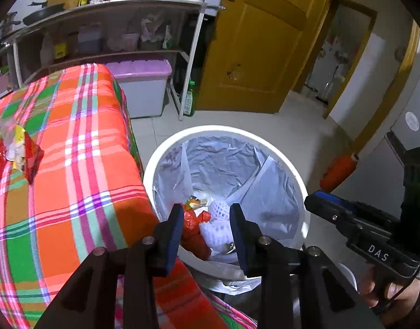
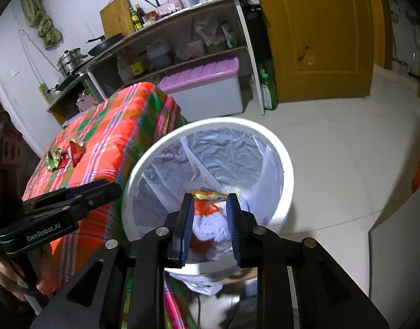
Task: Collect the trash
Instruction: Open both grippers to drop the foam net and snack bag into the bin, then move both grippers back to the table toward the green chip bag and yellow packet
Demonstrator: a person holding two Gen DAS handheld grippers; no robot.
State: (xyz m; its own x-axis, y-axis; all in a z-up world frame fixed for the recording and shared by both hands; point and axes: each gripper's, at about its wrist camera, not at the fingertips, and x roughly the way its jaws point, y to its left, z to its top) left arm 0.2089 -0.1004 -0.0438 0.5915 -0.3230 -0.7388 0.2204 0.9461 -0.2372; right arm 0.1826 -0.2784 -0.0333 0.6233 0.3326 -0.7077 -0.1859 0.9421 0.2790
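A white bin (image 1: 223,130) (image 2: 226,122) with a pale liner stands on the floor against the table's corner. Inside lie a red-orange bag (image 1: 193,227) (image 2: 207,208), a white foam net (image 1: 218,213) (image 2: 210,227) and a yellow wrapper (image 2: 210,194). My left gripper (image 1: 207,213) hangs over the bin, open, with nothing between its pads. My right gripper (image 2: 210,203) is over the bin too, open and empty; the wrapper lies beyond its tips. More wrappers remain on the plaid tablecloth (image 1: 81,164) (image 2: 108,137): a red and yellow one (image 1: 20,150) (image 2: 75,148) and a green one (image 2: 53,157).
A shelf unit (image 1: 105,13) (image 2: 182,27) with pans and bottles stands behind the table. Under it sit a purple-lidded box (image 1: 144,87) (image 2: 207,87) and a green bottle (image 1: 189,98) (image 2: 267,90). A yellow door (image 1: 254,54) (image 2: 314,35) is beyond. Pale tiled floor lies right of the bin.
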